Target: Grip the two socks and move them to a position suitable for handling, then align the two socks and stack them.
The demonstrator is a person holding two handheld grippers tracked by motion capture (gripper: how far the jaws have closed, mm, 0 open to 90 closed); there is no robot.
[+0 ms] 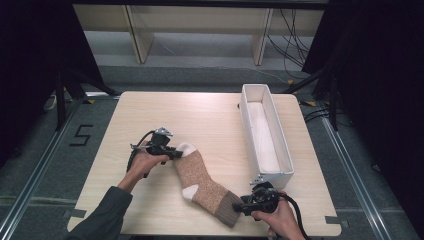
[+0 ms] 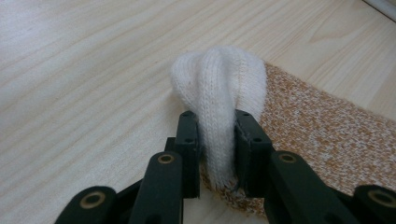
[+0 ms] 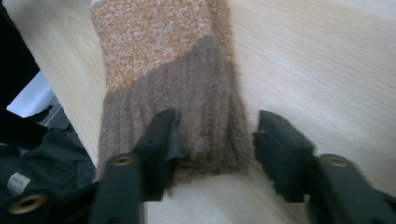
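An orange-flecked sock [image 1: 202,180] with a white toe and heel and a brown ribbed cuff lies diagonally on the wooden table [image 1: 175,115]. My left gripper [image 1: 175,152] is at its far-left end, and in the left gripper view its jaws [image 2: 217,135] pinch the white toe [image 2: 217,84], which bunches up between the pads. My right gripper [image 1: 239,207] is at the near end by the table's front edge. In the right gripper view it [image 3: 219,130] straddles the brown cuff [image 3: 187,93]: one jaw rests on the fabric, the other stands apart from it.
A long white bin [image 1: 247,130] stands lengthwise on the right part of the table, just beyond my right hand. Bare tabletop lies behind the sock. Black curtains and cables border the table.
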